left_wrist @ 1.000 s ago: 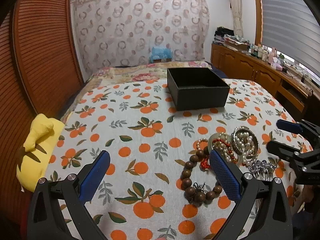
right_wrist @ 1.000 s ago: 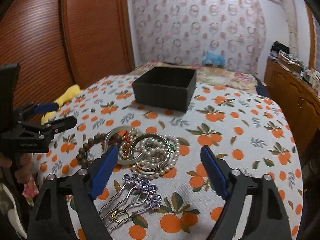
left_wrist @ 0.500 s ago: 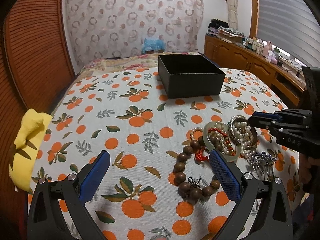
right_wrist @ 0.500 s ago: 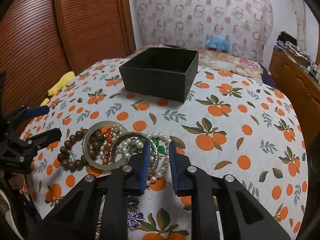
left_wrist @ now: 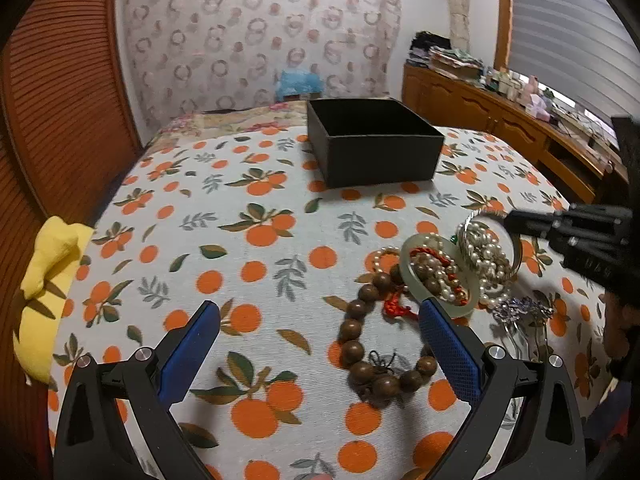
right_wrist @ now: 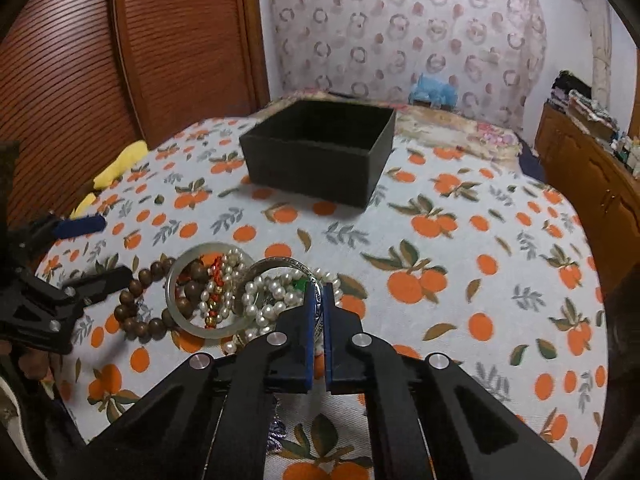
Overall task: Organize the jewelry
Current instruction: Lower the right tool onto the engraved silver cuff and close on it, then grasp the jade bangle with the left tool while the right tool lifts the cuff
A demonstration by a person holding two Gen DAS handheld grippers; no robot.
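While my left gripper (left_wrist: 320, 332) hangs with fingers wide apart over the wooden bead bracelet (left_wrist: 378, 344), the jewelry pile sits on the bed (left_wrist: 240, 264) before the black box (left_wrist: 380, 156). Right view: right gripper (right_wrist: 318, 308) fingers clamped on the silver bangle (right_wrist: 280, 268).

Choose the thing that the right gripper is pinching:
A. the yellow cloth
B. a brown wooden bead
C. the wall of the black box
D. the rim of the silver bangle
D: the right gripper has its blue pads closed on the engraved rim of the silver bangle, amid the pearls.
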